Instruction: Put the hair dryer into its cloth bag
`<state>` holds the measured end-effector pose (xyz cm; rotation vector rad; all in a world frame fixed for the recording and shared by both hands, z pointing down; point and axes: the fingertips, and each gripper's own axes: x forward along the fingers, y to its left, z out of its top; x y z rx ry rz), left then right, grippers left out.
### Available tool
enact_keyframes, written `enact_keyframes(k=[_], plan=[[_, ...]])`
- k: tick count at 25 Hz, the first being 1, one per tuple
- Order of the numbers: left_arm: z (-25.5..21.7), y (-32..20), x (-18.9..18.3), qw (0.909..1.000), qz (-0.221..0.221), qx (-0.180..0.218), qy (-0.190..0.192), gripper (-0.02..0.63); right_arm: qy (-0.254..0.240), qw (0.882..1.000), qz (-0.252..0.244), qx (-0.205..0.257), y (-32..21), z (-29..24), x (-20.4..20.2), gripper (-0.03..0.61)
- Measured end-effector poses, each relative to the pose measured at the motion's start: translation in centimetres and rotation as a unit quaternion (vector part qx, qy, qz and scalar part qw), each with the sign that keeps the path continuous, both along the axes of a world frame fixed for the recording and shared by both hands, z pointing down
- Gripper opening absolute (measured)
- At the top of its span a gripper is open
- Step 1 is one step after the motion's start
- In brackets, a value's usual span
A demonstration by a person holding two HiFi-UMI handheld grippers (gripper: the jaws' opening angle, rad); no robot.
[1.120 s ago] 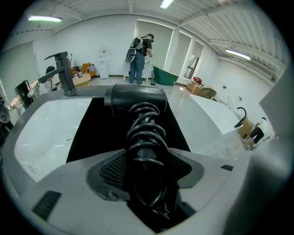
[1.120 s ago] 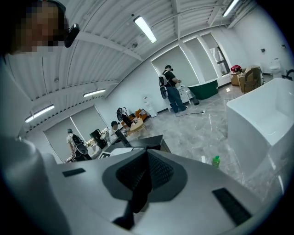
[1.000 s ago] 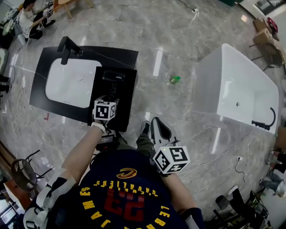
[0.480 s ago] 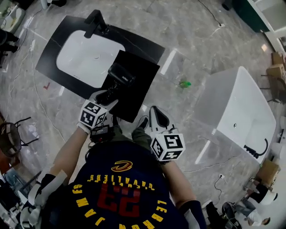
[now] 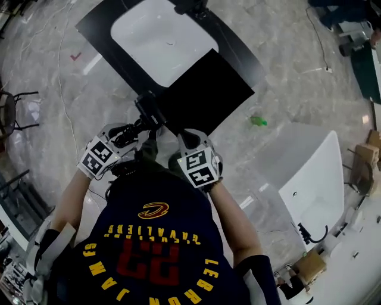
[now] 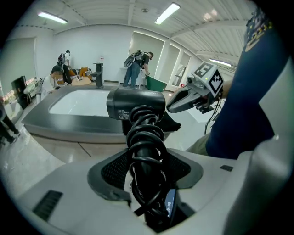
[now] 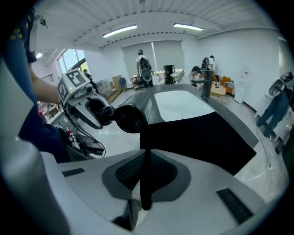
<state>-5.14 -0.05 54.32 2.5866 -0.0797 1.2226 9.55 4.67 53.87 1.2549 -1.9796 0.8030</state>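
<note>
In the left gripper view, the black hair dryer [image 6: 136, 105] stands up with its cord coiled round the handle, and my left gripper [image 6: 148, 183] is shut on that handle. In the head view the hair dryer [image 5: 149, 109] hangs just off the near corner of the flat black cloth bag [image 5: 208, 92], with my left gripper [image 5: 134, 129] below it. My right gripper [image 5: 185, 140] is at the bag's near edge. In the right gripper view, my right gripper [image 7: 144, 183] is shut on a thin fold of the cloth bag [image 7: 197, 133], which lies on the dark counter [image 7: 239, 120].
A white sink basin [image 5: 164, 36] with a black faucet [image 5: 190, 6] is set in the counter beside the bag. A white bathtub [image 5: 309, 179] stands to the right, with a small green object [image 5: 258, 121] on the marble floor. Several people [image 6: 138, 64] stand far behind.
The left gripper has drawn the hair dryer off the bag toward its near corner. The right gripper has come up from beside the person's leg and shut on the bag's near edge.
</note>
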Motion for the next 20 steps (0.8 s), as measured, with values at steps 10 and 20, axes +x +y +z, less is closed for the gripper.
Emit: enact_keyframes(k=[10,20], plan=[[2.3,5.8,-7.1,0.9980,0.039,0.010,-0.048,0.239,0.140,0.981,-0.114,-0.064,0.8,7.1,-2.8,0.058],[3.3,6.8,-7.3,0.9970,0.061,-0.003,-0.048,0.240,0.085,0.990,-0.065,-0.087,-0.4,5.9,-2.2,0.015]])
